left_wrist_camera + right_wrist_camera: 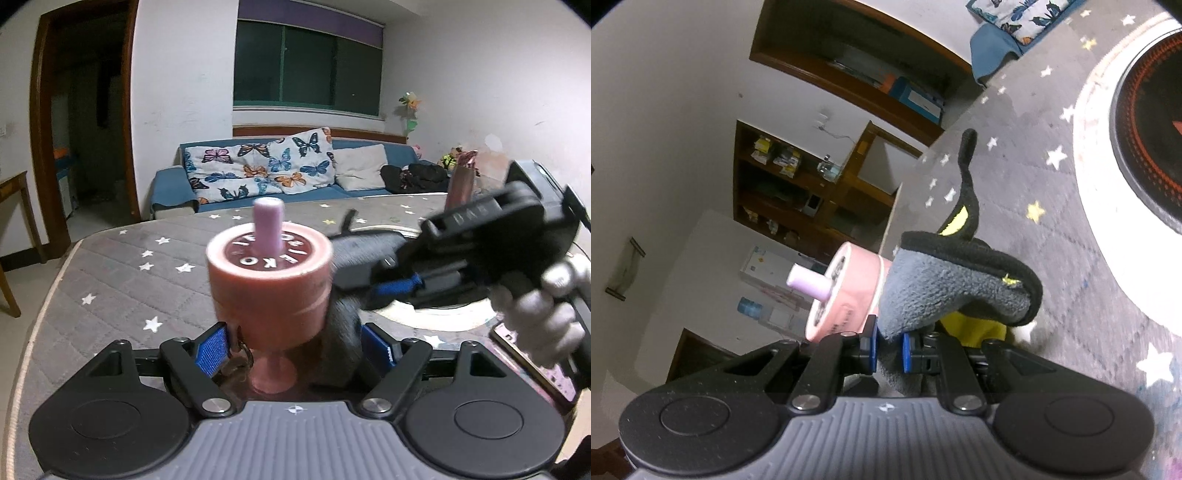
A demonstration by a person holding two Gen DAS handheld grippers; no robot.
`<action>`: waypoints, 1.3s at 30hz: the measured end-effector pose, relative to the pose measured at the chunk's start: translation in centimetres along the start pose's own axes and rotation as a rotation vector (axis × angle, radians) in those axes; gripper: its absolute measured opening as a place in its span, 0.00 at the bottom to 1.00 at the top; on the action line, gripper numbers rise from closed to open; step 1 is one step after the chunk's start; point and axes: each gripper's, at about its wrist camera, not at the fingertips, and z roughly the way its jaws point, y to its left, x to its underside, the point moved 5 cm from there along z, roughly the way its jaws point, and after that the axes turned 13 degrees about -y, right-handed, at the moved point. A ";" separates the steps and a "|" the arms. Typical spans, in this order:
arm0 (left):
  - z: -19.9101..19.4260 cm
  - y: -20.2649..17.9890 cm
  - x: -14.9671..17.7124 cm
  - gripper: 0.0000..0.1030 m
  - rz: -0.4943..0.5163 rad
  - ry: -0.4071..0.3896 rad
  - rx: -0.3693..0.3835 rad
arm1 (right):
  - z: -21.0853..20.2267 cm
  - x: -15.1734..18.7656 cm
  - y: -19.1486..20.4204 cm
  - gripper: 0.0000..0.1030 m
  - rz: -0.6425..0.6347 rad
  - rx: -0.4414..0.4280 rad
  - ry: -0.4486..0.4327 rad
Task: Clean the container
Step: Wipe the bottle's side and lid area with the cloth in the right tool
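A pink cup-shaped container [269, 280] with a lid and a pale pink straw stub [268, 225] stands between my left gripper's [295, 350] blue pads, which are shut on its lower body. My right gripper [889, 350] is shut on a grey cloth [953, 284] with black trim and a yellow side. The cloth presses against the container's side [846, 291]. In the left wrist view the right gripper [391, 284] comes in from the right, with the cloth [343, 325] wrapped against the container.
The work happens over a grey table cover with white stars [122, 288]. A round white mat with a black induction plate [1145, 147] lies to the right. A phone [532, 365] lies at the right edge. A blue sofa with butterfly cushions [266, 166] stands behind.
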 end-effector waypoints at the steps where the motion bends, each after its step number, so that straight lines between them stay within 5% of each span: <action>1: -0.1 -0.2 0.0 0.79 0.005 -0.002 0.002 | -0.1 -0.2 0.3 0.13 -0.005 -0.007 -0.003; 14: 0.2 -0.5 0.0 0.79 0.009 -0.012 0.004 | -0.7 0.9 3.6 0.13 -0.087 -0.119 0.021; 32: -0.4 -1.0 1.4 0.83 0.075 0.014 -0.002 | 0.4 2.6 -1.8 0.13 -0.050 0.081 0.047; 39: -1.7 0.8 1.9 0.85 0.024 0.002 -0.043 | -0.6 2.7 3.6 0.13 -0.128 -0.072 0.043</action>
